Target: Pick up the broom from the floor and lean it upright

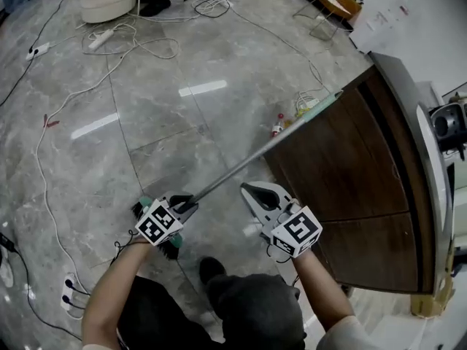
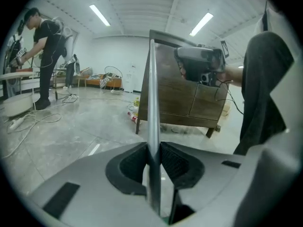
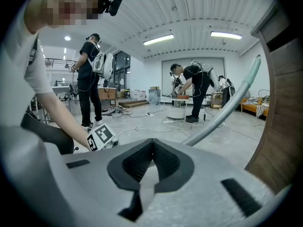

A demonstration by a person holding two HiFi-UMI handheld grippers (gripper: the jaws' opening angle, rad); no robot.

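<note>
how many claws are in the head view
2. The left claw is at lower left, shut on the broom handle; the right claw sits just right of it, shut and empty. Neither is hidden.

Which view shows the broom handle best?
The head view: the handle runs full length from the left gripper up towards the cabinet. The left gripper view shows it foreshortened, clamped between the jaws. The right gripper view shows only its upper stretch and green tip.

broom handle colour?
Silver-grey handle, pale green tip; clearest in the head view.
</note>
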